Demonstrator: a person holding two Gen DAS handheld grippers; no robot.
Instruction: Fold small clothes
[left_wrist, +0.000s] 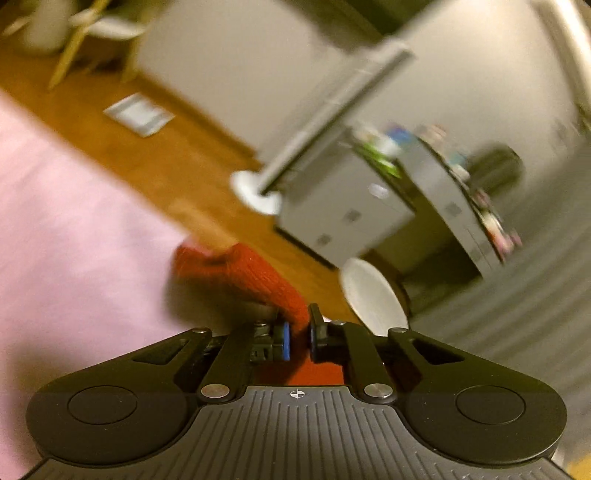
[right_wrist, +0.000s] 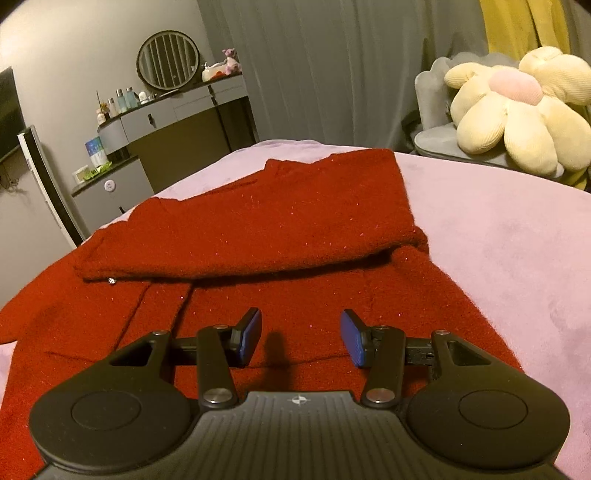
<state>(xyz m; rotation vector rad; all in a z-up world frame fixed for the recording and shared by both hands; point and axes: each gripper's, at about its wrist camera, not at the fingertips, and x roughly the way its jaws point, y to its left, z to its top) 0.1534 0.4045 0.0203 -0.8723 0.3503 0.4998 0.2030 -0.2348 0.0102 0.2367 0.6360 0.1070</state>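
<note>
A red knit garment (right_wrist: 280, 236) lies spread on a pink bed cover (right_wrist: 498, 240), with one part folded across its upper body. My right gripper (right_wrist: 300, 338) is open and empty, just above the garment's lower part. In the blurred left wrist view my left gripper (left_wrist: 300, 334) is shut on a strip of the red garment (left_wrist: 255, 273), lifted above the pink cover (left_wrist: 66, 221). The strip runs forward and to the left from the jaws.
A grey chair with a cream flower cushion (right_wrist: 517, 110) stands at the bed's right. A grey dresser (right_wrist: 173, 122) with a round mirror and bottles stands at the back left. The left wrist view shows wood floor (left_wrist: 184, 158) and grey cabinets (left_wrist: 369, 206) beyond the bed.
</note>
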